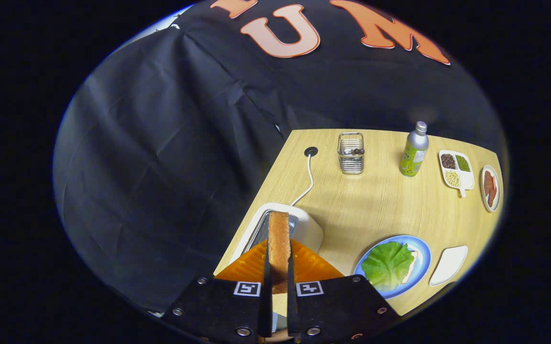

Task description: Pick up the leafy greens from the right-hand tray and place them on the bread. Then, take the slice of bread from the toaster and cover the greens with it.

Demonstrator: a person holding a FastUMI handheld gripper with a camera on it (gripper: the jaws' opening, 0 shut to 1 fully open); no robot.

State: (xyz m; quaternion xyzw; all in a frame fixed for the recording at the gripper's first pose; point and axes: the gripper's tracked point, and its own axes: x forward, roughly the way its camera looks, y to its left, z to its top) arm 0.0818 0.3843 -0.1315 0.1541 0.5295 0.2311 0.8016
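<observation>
A staged kitchen set inside a recording booth: black cloth walls (161,157) hang behind a pale wooden surface (376,205) laid with a toaster (304,227), a wire rack (351,153), a bottle (414,150) at its 1 o'clock, a divided dish of beans (457,171) and a blue plate (423,253).

Gripper (278,286) closed on the bread slice (279,243) above the toaster (299,227). Open worktop (371,205) lies between the toaster and the blue plate (423,258) bearing greens (387,265). Wire basket (351,153), bottle (414,149) and sectioned dish (457,169) stand well beyond.
</observation>
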